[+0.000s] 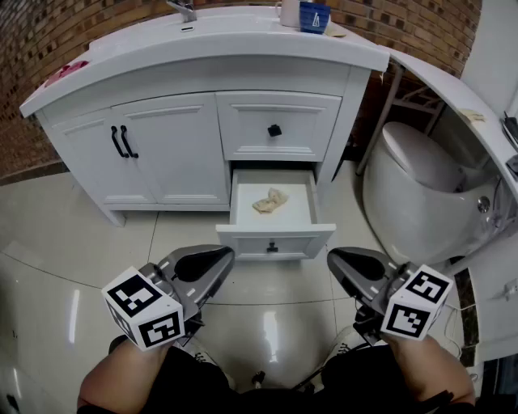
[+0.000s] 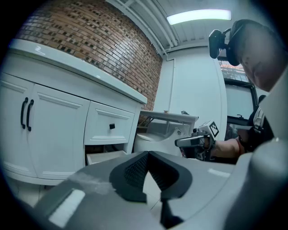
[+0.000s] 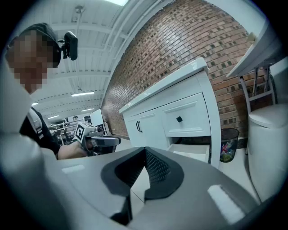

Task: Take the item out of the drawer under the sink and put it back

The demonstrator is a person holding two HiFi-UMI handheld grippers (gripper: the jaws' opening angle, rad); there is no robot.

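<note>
A crumpled beige item (image 1: 269,200) (cloth or paper, hard to tell) lies in the open drawer (image 1: 275,239). Left gripper (image 1: 224,256) and right gripper (image 1: 335,257) hang nearby, jaws pressed together, empty.

Lower drawer (image 1: 275,241) open, under upper drawer (image 1: 275,128). Crumpled item (image 1: 269,200) in lower drawer, centre. Double doors (image 1: 154,149) left of drawers. Toilet (image 1: 421,186) right of cabinet. Mug (image 1: 290,12) on bench (image 1: 243,48), rear right. Left claw (image 1: 220,257) and right claw (image 1: 337,259) before drawer front, apart from it.

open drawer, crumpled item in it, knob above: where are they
open drawer (image 1: 243,241): head view, front panel
crumpled item (image 1: 270,200): head view, its middle
upper drawer knob (image 1: 274,130): head view, knob centre
</note>
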